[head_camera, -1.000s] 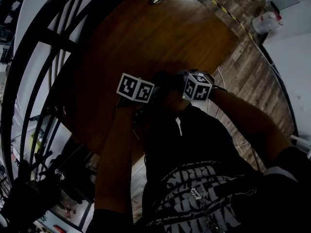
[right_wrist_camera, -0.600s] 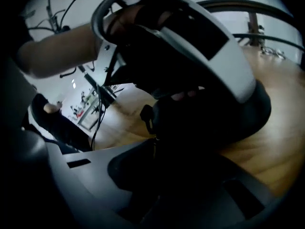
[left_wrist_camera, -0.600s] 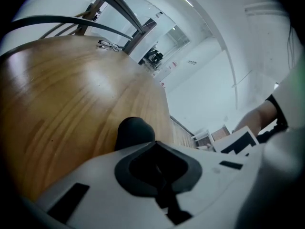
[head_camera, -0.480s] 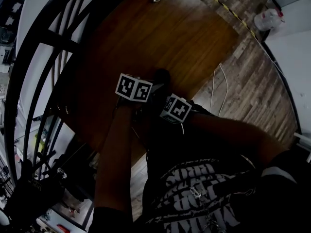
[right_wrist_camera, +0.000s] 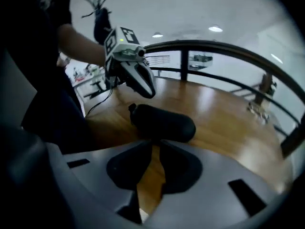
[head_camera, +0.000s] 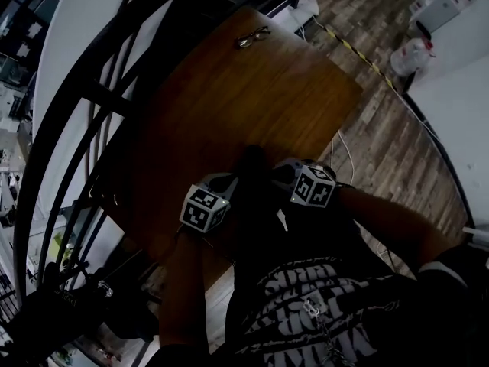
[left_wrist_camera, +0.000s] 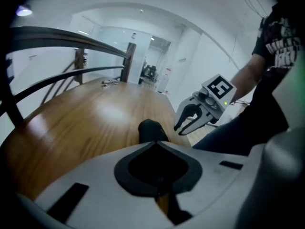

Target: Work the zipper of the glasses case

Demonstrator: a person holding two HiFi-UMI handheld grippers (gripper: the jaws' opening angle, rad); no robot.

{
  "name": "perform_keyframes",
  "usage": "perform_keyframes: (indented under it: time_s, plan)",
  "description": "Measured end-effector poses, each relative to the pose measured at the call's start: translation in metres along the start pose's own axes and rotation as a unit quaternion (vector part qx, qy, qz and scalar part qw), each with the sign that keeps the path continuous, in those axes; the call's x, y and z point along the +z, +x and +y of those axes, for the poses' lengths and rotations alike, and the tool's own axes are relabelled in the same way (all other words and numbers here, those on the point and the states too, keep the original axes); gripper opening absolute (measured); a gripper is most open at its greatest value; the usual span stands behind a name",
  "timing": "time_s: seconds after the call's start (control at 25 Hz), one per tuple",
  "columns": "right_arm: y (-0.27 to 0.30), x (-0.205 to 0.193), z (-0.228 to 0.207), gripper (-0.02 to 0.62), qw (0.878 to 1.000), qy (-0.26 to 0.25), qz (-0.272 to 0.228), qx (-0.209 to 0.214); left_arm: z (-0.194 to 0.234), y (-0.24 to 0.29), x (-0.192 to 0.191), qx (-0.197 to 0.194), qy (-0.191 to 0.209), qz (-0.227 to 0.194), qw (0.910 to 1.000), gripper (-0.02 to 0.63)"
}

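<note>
both claws are empty, left claw (left_wrist_camera: pixel 156 146) pressed together, right claw (right_wrist_camera: pixel 153 147) just eased ajar, so the unpinned glasses case (right_wrist_camera: pixel 164 120) ahead may skid.

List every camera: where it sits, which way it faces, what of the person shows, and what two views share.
Head view: on the person's head, facing steeply down at the table; the left arm, right arm and torso show.
Left gripper view: on the left gripper, facing along its jaws across the table; the right gripper and right arm show.
Right gripper view: on the right gripper, facing the left gripper and left arm.
Shared: both gripper views show the glasses case.
</note>
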State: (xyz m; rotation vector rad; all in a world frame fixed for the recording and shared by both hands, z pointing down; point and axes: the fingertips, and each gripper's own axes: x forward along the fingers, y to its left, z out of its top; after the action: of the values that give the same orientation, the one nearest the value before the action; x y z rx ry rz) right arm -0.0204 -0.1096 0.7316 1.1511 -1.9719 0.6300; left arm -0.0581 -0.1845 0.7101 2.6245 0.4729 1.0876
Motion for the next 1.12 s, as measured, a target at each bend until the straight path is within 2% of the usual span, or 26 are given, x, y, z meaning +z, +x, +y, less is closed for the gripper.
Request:
perform_keyframes:
  time_s: [0.04,0.12,0.28,0.4,0.52,0.64,0.72,0.84,0.88,0.92,0.96,1.04,1.12]
  plan:
    - [-0.003,0.003,0.003,0.044,0.998,-0.056,0.011,0.006,0.000,-0.008,-0.004,0.018,-0.018,-0.020,0.9995,0.006]
    - [-0.003,0.006,0.008,0.097,0.986,-0.159,0.040,0.025,-0.002,-0.015,-0.017,0.055,-0.052,-0.037,0.9964,0.006]
    - [0.006,0.014,0.003,0.145,0.944,-0.314,0.084,0.053,-0.007,-0.012,-0.051,0.112,-0.102,0.006,0.9884,0.006]
    - [0.024,0.013,0.007,0.161,0.907,-0.400,0.110,0.063,-0.018,-0.011,-0.075,0.123,-0.122,0.024,0.9846,0.005]
    - [0.048,0.007,0.004,0.185,0.873,-0.466,0.121,0.075,-0.022,-0.005,-0.092,0.134,-0.142,0.031,0.9804,0.006]
    - [0.051,0.021,-0.004,0.209,0.840,-0.525,0.115,0.075,-0.024,-0.009,-0.096,0.167,-0.185,0.020,0.9683,0.006]
    - [0.050,0.027,-0.007,0.213,0.812,-0.569,0.111,0.069,-0.030,-0.016,-0.095,0.187,-0.234,0.000,0.9541,0.006]
    - [0.053,0.024,-0.010,0.229,0.775,-0.619,0.107,0.072,-0.038,-0.022,-0.095,0.226,-0.313,-0.031,0.9221,0.006]
    - [0.057,0.021,-0.012,0.260,0.764,-0.632,0.106,0.076,-0.040,-0.023,-0.094,0.241,-0.335,-0.044,0.9098,0.006]
    - [0.062,0.020,-0.015,0.323,0.753,-0.644,0.104,0.080,-0.044,-0.024,-0.093,0.257,-0.354,-0.056,0.8974,0.006]
    - [0.068,0.019,-0.018,0.331,0.742,-0.658,0.099,0.081,-0.048,-0.025,-0.090,0.271,-0.371,-0.069,0.8855,0.006]
    - [0.083,0.018,-0.023,0.334,0.723,-0.680,0.086,0.085,-0.061,-0.026,-0.085,0.297,-0.396,-0.091,0.8638,0.006]
    - [0.093,0.021,-0.024,0.334,0.711,-0.691,0.083,0.099,-0.079,-0.024,-0.081,0.317,-0.416,-0.109,0.8453,0.006]
